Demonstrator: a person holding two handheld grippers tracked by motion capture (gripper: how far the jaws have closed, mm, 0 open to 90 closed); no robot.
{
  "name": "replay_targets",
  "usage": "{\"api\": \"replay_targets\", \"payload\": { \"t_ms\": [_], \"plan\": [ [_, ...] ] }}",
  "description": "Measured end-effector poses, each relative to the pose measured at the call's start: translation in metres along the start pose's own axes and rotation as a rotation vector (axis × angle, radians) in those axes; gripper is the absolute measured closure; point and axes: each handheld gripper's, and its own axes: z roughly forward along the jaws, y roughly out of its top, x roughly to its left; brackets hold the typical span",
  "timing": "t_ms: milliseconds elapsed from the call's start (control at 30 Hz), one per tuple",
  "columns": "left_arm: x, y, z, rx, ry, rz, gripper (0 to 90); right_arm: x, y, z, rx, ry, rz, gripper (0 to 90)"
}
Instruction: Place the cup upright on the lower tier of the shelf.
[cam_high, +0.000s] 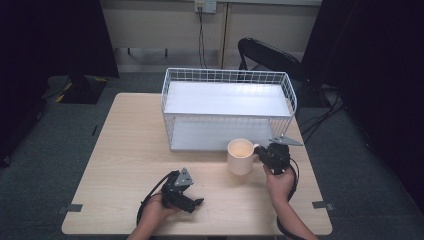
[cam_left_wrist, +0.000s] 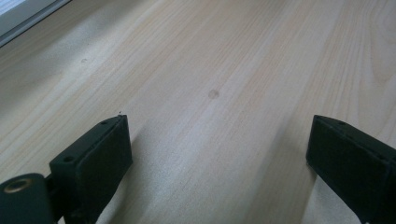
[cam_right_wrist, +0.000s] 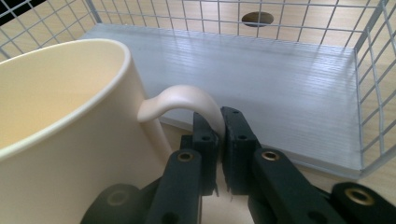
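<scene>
The right hand-held gripper (cam_right_wrist: 219, 135) pinched the mug (cam_right_wrist: 60, 135) handle; thin purchase, so the mug might swing. The left hand-held gripper (cam_left_wrist: 217, 154) stood open.

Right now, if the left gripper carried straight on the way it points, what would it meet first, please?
Probably just the bare table. The left gripper is open and angled down at the wood, with nothing between its jaws. The shelf's edge sits off to one side, likely outside its line.

Grey carpet floor (cam_high: 45, 150), black chair (cam_high: 267, 55), pale wall (cam_high: 160, 25) behind.
</scene>
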Motion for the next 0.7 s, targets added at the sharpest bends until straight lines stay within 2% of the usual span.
{"api": "replay_targets", "payload": {
  "t_ms": [500, 700],
  "plan": [
    [0.0, 0.0, 0.0, 0.0, 0.0, 0.0, 6.4, 0.001, 0.007, 0.009, -0.026, -0.051, -0.008, 85.3],
    [0.0, 0.0, 0.0, -0.001, 0.001, -0.001, 6.4, 0.0, 0.01, 0.012, -0.031, -0.064, 0.004, 85.3]
  ]
}}
